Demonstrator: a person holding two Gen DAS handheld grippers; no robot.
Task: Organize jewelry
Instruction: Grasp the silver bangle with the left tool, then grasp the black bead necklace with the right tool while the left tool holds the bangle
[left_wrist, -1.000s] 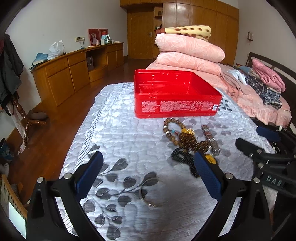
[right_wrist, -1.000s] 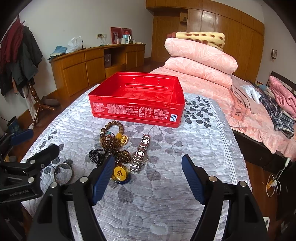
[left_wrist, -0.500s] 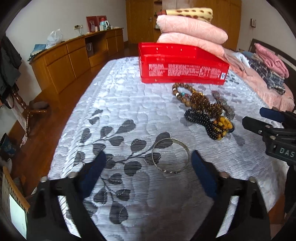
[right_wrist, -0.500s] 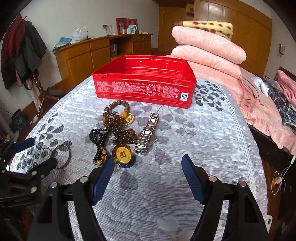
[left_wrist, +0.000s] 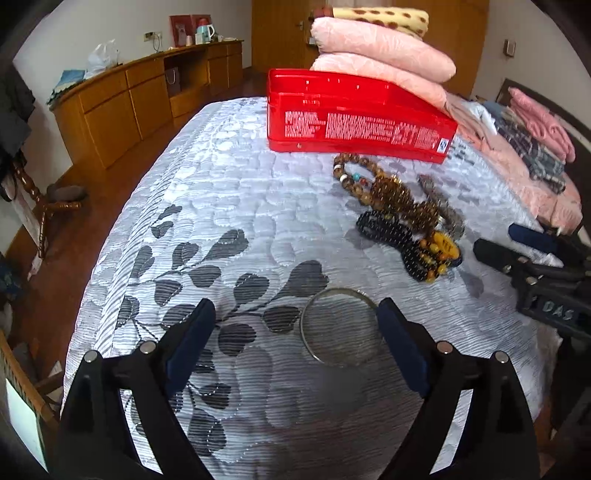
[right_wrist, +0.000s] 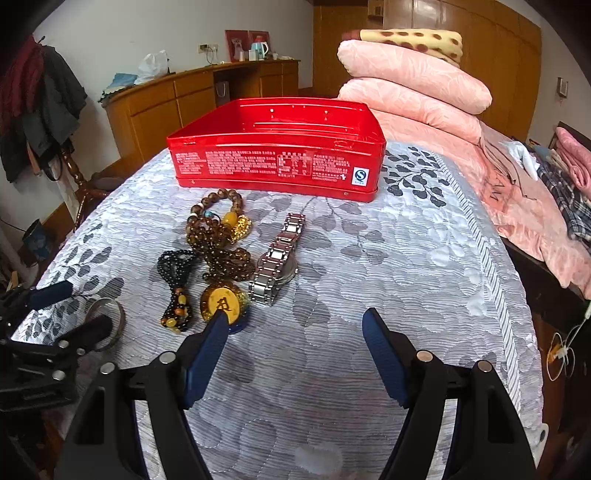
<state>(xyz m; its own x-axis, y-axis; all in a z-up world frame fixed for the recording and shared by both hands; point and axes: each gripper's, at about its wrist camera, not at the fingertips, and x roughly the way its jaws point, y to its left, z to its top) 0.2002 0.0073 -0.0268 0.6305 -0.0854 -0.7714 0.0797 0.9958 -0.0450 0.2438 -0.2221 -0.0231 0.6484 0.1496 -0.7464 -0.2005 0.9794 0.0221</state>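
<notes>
An open, empty red tin box (right_wrist: 277, 147) stands on the grey leaf-patterned bedspread (left_wrist: 221, 206); it also shows in the left wrist view (left_wrist: 354, 122). In front of it lie brown bead bracelets (right_wrist: 221, 232), a black bead string (right_wrist: 175, 273), a yellow pendant (right_wrist: 223, 304) and a silver watch (right_wrist: 277, 262). A silver bangle (left_wrist: 341, 326) lies flat just ahead of my open left gripper (left_wrist: 295, 339), by its right finger. My right gripper (right_wrist: 293, 343) is open and empty, its left fingertip beside the pendant.
Folded pink quilts (right_wrist: 413, 85) are stacked behind the box. Clothes (left_wrist: 532, 140) lie on the bed's right side. A wooden sideboard (left_wrist: 140, 96) runs along the left wall, with wooden floor between it and the bed.
My left gripper has dropped lower and come closer to the bangle, which now lies by its right finger. My right gripper has moved forward towards the pendant and watch.
</notes>
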